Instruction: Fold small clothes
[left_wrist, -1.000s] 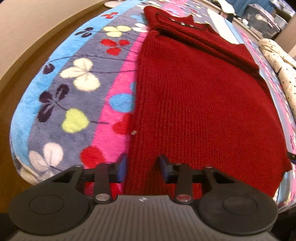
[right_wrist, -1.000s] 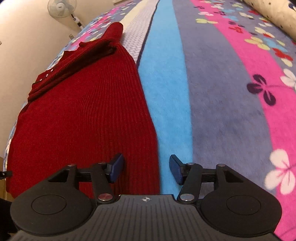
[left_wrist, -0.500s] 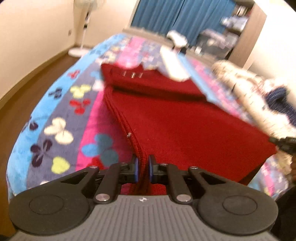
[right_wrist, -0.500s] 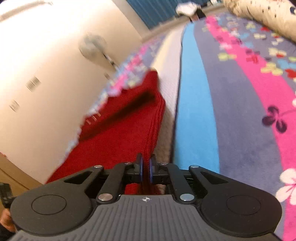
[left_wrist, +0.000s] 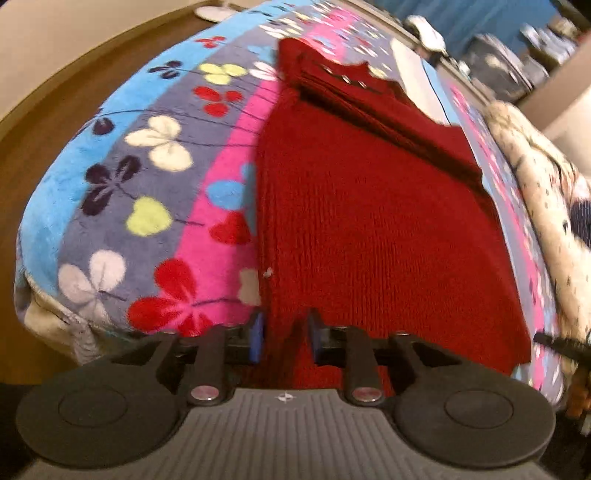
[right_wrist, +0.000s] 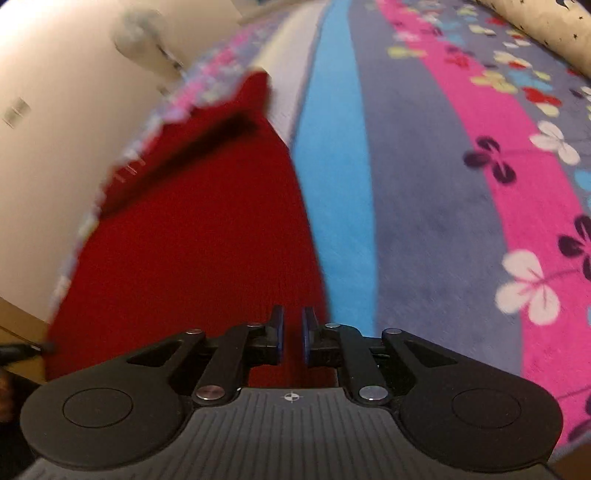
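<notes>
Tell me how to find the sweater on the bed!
Look at the big flowery blanket with blue, grey and pink stripes. Lying flat near its edge is the red knitted sweater. It is the only plain dark red thing, with small shiny studs near its neck.

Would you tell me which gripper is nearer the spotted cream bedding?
Right. The right gripper is at the sweater's corner on the bedding's side; the left gripper at the opposite corner. Both jaws are opening, sweater between them.

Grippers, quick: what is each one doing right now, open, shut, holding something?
Left gripper: jaws opening, sweater hem between them, no longer pinched.
Right gripper: jaws opening, narrow gap, sweater edge between them; grip unclear.
</notes>
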